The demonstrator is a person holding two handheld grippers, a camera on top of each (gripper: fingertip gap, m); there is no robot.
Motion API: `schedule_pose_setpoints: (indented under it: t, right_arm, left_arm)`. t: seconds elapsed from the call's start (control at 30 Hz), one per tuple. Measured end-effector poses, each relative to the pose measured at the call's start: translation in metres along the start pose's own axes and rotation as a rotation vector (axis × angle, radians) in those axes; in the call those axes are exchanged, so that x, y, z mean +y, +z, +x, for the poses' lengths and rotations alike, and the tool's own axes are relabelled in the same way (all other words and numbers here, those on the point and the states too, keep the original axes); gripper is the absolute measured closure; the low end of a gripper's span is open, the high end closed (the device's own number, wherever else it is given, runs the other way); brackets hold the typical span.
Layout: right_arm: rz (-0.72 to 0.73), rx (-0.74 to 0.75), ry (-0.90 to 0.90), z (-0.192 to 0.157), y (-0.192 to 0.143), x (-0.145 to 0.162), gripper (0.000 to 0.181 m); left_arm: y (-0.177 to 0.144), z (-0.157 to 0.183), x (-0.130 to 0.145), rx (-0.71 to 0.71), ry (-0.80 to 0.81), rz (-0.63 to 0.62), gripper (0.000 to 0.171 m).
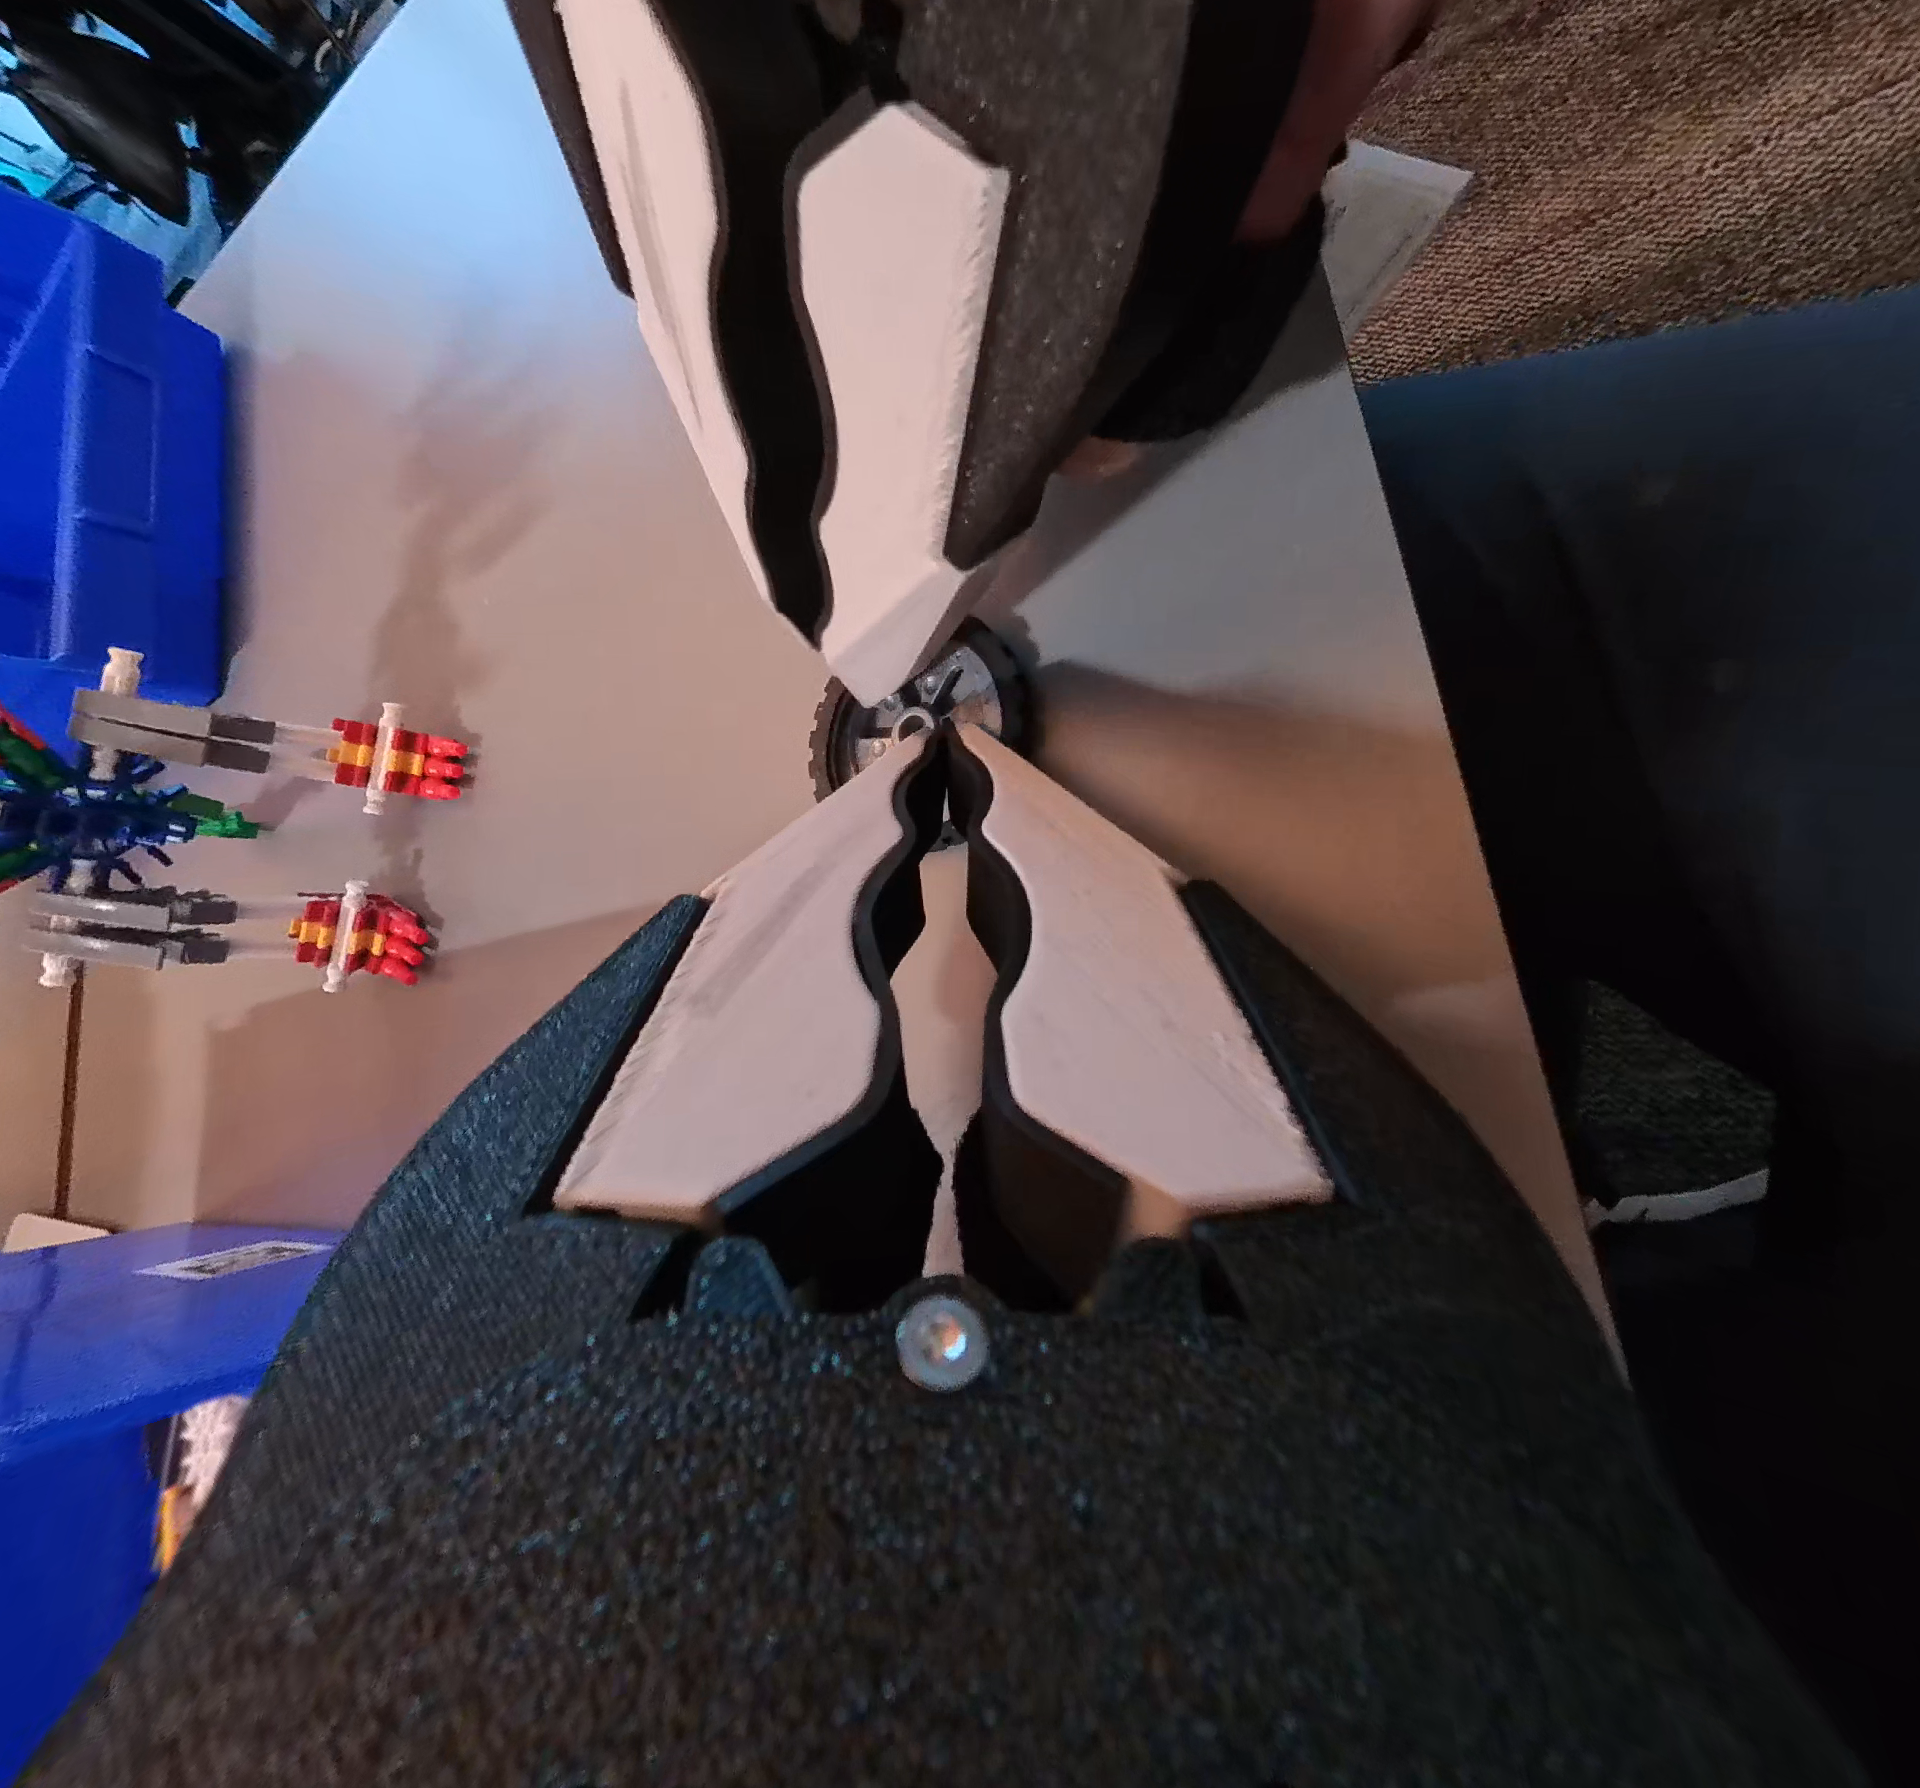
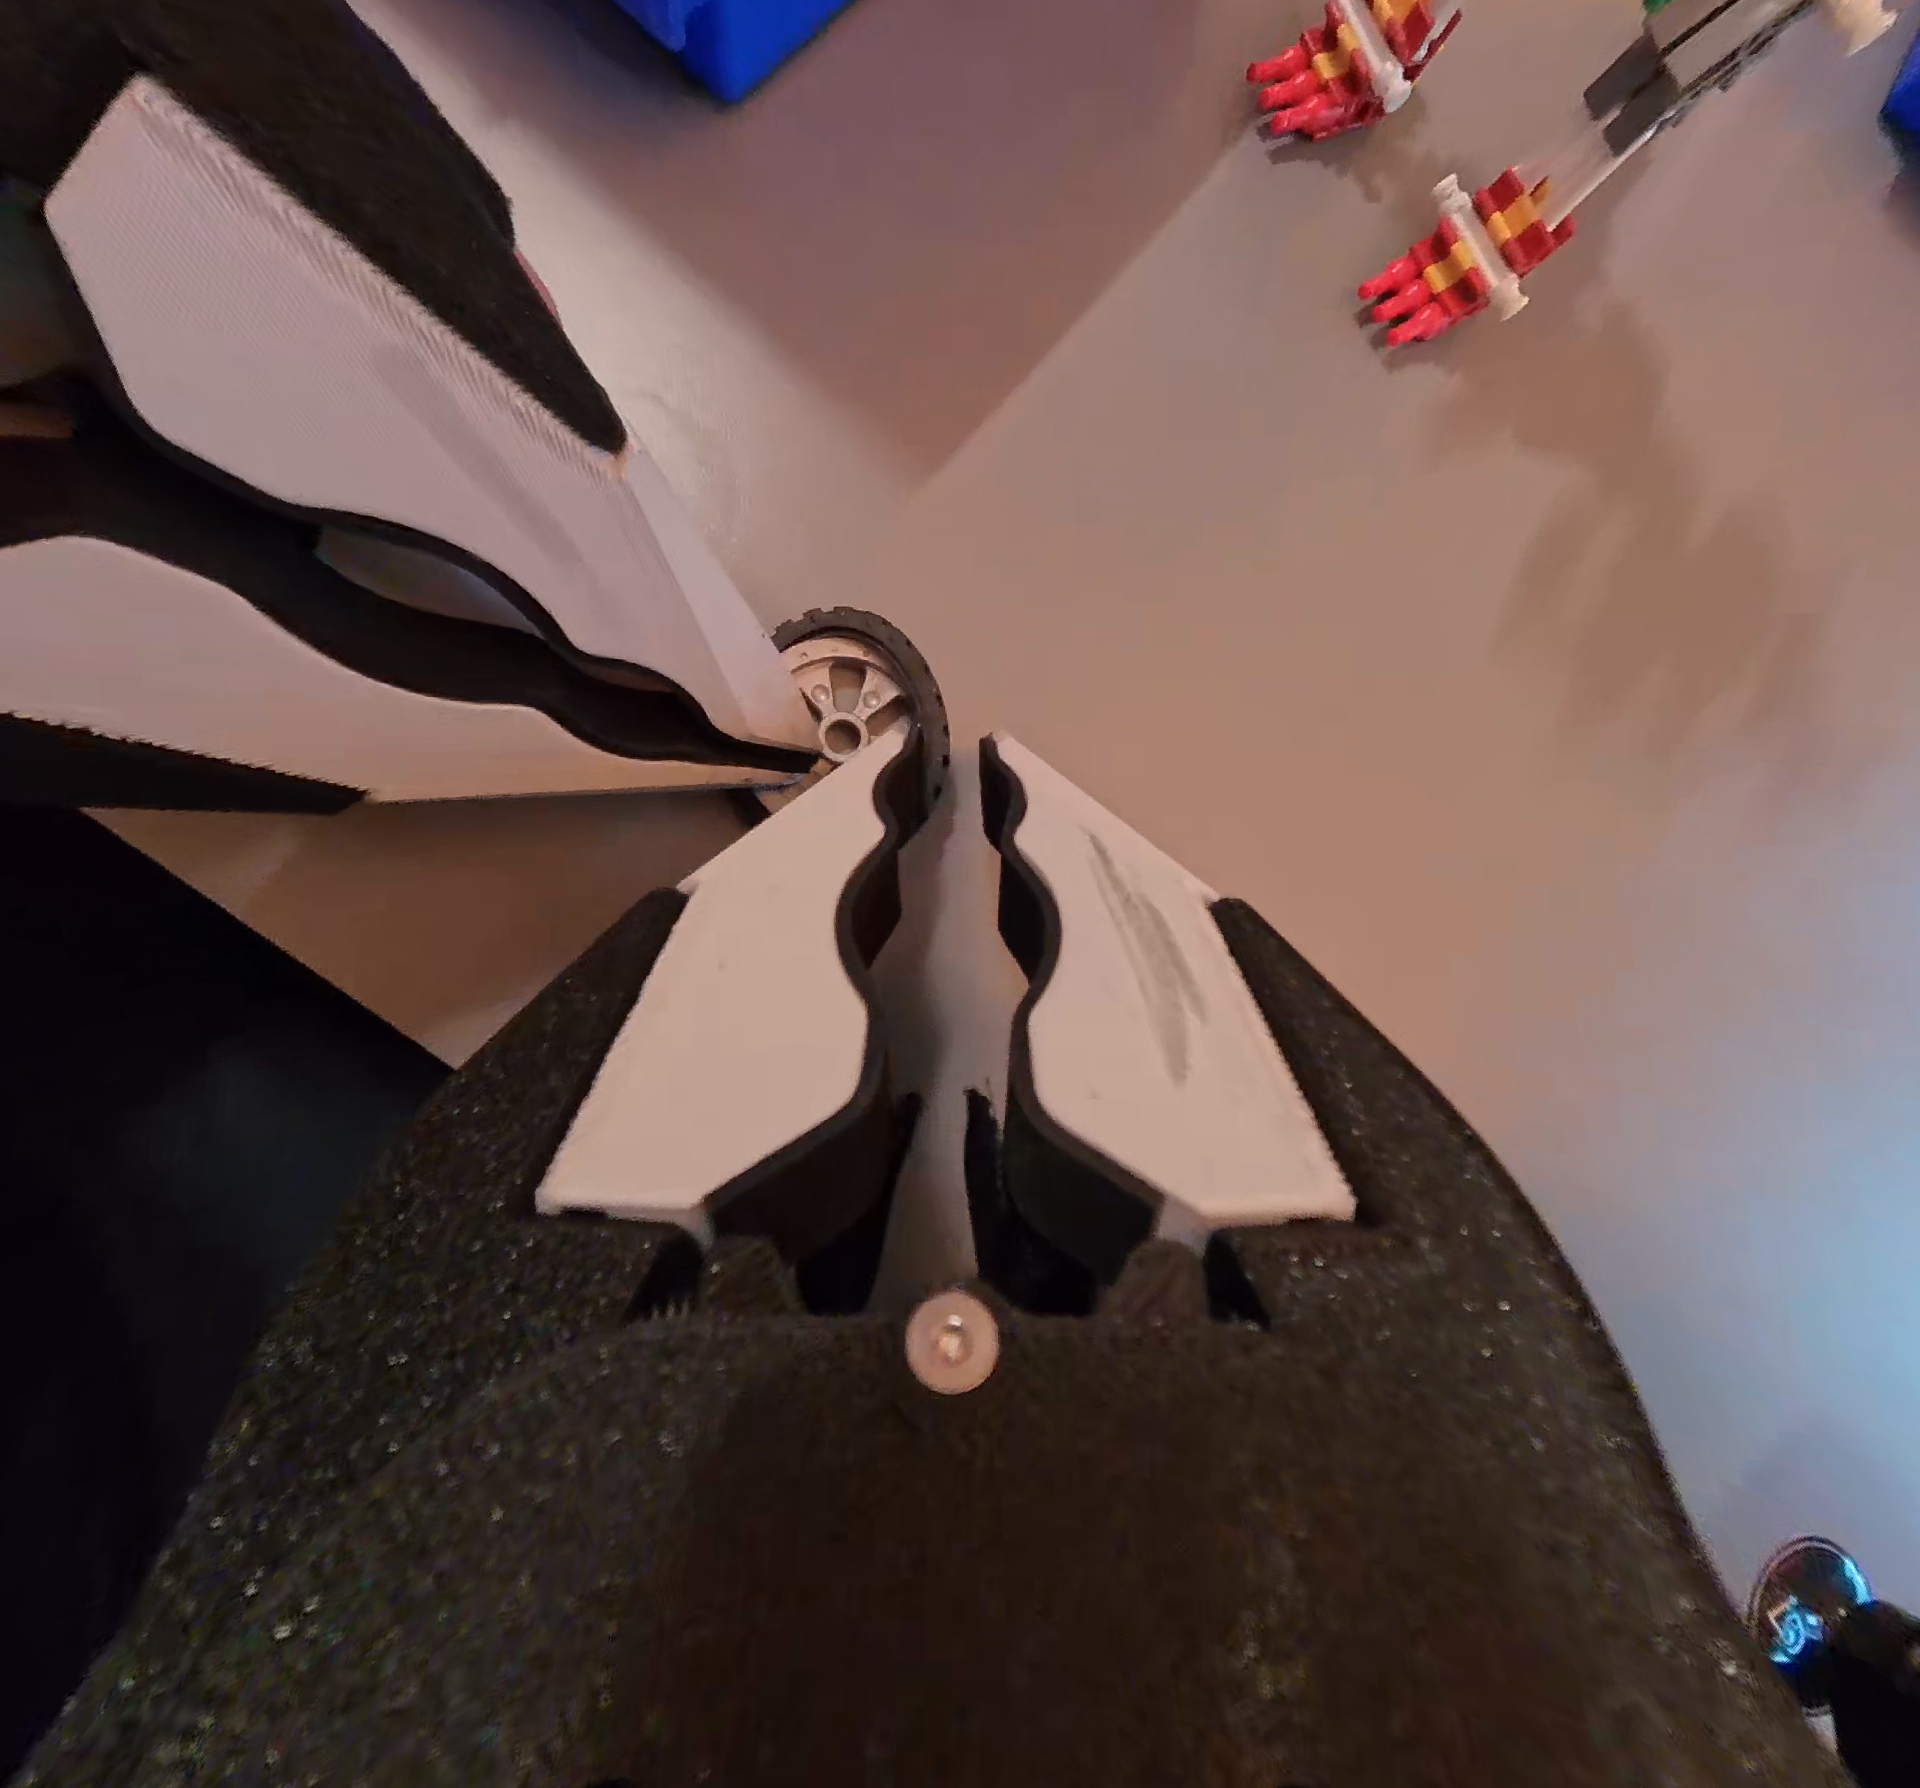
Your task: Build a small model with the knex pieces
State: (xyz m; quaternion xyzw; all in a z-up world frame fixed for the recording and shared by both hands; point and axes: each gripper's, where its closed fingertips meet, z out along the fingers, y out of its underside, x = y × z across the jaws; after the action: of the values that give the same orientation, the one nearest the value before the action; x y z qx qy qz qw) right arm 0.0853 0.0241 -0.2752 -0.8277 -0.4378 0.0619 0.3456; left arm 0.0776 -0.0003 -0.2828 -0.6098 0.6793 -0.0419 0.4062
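Wheel (image 2: 868,699), small, grey hub and black tyre, sits on pale desk (image 2: 1351,803) near its front edge, both claws converging on it. Left claw (image 1: 948,759): jaws nearly closed, pinching the hub. Right claw (image 2: 940,762): a narrow gap, straddling the tyre rim, grip unconfirmed. Advice: hold left steady, move slowly. Both angled steeply down.

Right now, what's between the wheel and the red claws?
Just bare table between the wheel and red claws, in the right wrist view.
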Motion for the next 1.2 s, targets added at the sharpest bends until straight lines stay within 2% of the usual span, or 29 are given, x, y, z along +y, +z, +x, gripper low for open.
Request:
schedule_pose_setpoints:
  t: [0.03, 0.17, 0.4, 0.63, 0.87, 1.2]
  right_arm:
    - [-0.002, -0.006, 0.0, -0.001, 0.0, 0.0, 0.175]
    - [0.002, -0.003, 0.001, 0.0, 0.002, -0.001, 0.177]
    - [0.042, -0.093, 0.095, 0.002, 0.006, -0.003, 0.178]
    - [-0.012, -0.084, 0.072, 0.006, 0.009, -0.005, 0.177]
    - [-0.023, -0.149, 0.098, 0.011, 0.013, -0.008, 0.177]
    - [-0.063, -0.043, 0.063, 0.014, 0.0, 0.006, 0.175]
  left_arm:
    - [0.0, 0.0, -0.001, 0.004, 0.002, 0.002, 0.171]
    - [0.003, 0.0, -0.002, 0.016, 0.013, 0.006, 0.171]
    - [0.007, -0.001, -0.006, 0.017, 0.006, 0.023, 0.171]
    - [0.011, -0.005, -0.008, 0.012, 0.019, 0.016, 0.171]
    - [0.015, -0.01, -0.008, 0.012, 0.005, 0.004, 0.171]
    - [0.016, -0.01, -0.011, -0.003, 0.016, 0.013, 0.171]
